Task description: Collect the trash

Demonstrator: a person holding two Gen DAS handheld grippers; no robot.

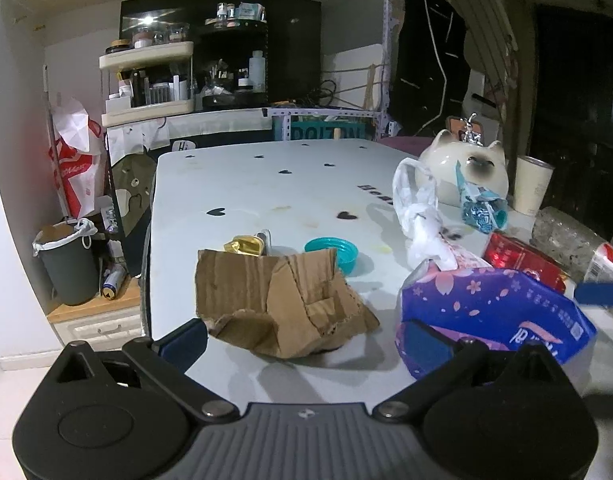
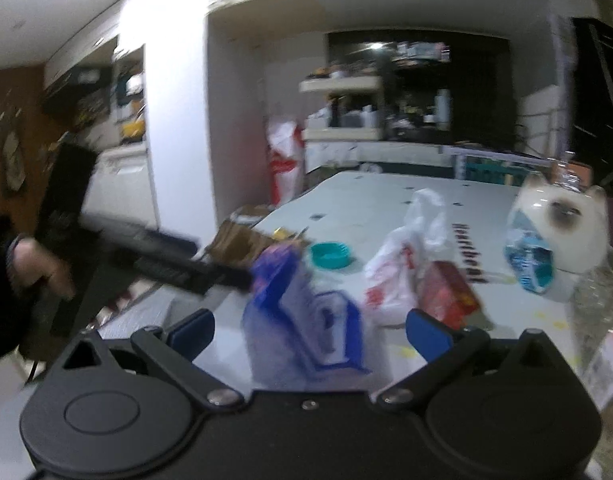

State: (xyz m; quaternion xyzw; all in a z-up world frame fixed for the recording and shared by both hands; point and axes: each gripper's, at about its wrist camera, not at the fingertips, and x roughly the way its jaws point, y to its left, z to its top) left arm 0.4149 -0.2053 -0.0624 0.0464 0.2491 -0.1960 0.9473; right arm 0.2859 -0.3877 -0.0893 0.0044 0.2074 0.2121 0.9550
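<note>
The left gripper (image 1: 302, 342) stands with its jaws spread wide and empty, low at the near edge of the table (image 1: 266, 188). The torn cardboard piece (image 1: 282, 304) lies directly ahead, between the blue pads and just beyond them. The right gripper (image 2: 308, 334) is likewise spread and holds nothing; its view is blurred. The purple tissue pack (image 2: 302, 320) sits between its pads, not clamped.

The remaining trash is scattered on the table: a gold wrapper (image 1: 244, 245) behind the cardboard, a teal cap (image 1: 332, 252), a white plastic bag (image 1: 420, 216), a red packet (image 1: 522, 258) and a crumpled blue wrapper (image 1: 482, 210) against the cat-shaped ceramic jar (image 1: 462, 170). A lined bin (image 1: 66, 264) stands on the floor to the left of the table.

Judged step: acquire the cardboard with the left gripper.

- Advance until the pads straddle a raised fold, not the flat flap.
- Close across the thickness of the board; a folded ridge probably gives the firmer hold.
- Lift clear before swinging toward the bin, so the gold wrapper and cap are not dragged.
- Keep the right gripper clear of the jar, which appears breakable.
</note>
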